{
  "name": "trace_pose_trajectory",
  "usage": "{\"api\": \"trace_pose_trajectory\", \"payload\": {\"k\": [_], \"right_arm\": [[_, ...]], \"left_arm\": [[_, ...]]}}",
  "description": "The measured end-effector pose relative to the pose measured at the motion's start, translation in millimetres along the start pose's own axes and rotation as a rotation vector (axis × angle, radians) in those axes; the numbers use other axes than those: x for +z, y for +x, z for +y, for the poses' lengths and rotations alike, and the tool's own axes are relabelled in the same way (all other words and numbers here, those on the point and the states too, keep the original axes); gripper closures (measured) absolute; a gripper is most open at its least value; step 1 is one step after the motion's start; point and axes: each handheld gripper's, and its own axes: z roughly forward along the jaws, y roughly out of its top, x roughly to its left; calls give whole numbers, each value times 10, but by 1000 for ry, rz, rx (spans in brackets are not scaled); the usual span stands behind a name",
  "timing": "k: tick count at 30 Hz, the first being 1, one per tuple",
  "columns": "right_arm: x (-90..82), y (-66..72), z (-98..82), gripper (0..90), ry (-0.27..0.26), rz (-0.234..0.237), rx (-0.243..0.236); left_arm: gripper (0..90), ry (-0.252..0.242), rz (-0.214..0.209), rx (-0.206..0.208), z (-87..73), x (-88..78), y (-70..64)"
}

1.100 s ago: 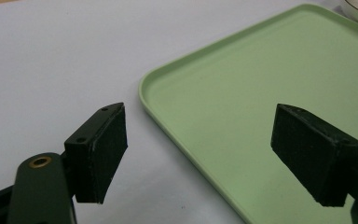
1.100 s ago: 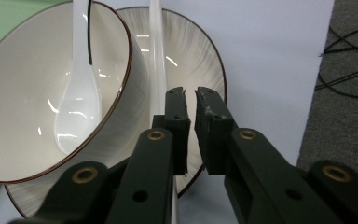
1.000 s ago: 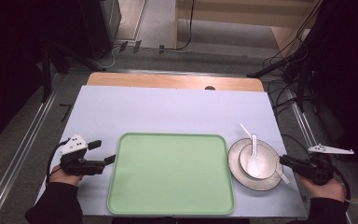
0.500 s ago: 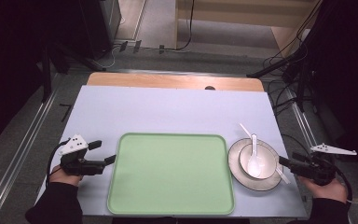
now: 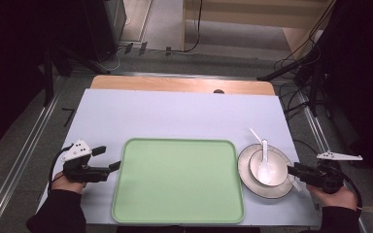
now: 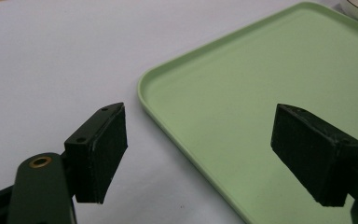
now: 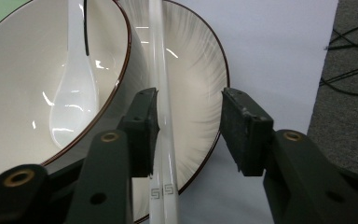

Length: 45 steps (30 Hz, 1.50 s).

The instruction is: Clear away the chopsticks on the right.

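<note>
Fingers (image 7: pixel 154 135) of my right gripper (image 7: pixel 189 133) are closing, half-open, around white chopsticks (image 7: pixel 161 112) lying across the plate (image 7: pixel 200 93) beside its bowl (image 7: pixel 14 79). I'm centring them first; left fingers (image 6: pixel 103 147) are gaping empty.

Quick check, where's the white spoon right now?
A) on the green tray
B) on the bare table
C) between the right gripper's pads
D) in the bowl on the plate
D: the spoon lies inside the bowl, which sits on the plate; the tray holds nothing, and it is the chopsticks, not the spoon, that run between the right gripper's open pads.
</note>
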Motion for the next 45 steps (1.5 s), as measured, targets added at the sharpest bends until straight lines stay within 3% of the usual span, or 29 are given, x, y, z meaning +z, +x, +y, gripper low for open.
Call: {"api": "trace_pose_trajectory", "payload": {"k": [13,29,45], "right_arm": [[61,39,19,741,29,-2,-18],[155,38,28,838,78,-1,-45],[64,-26,80,852,75,57,38]], "left_arm": [[185,1,-1,0,0,2,1],[184,1,0,0,1,6,-2],[184,2,1,1,3,5,0]]}}
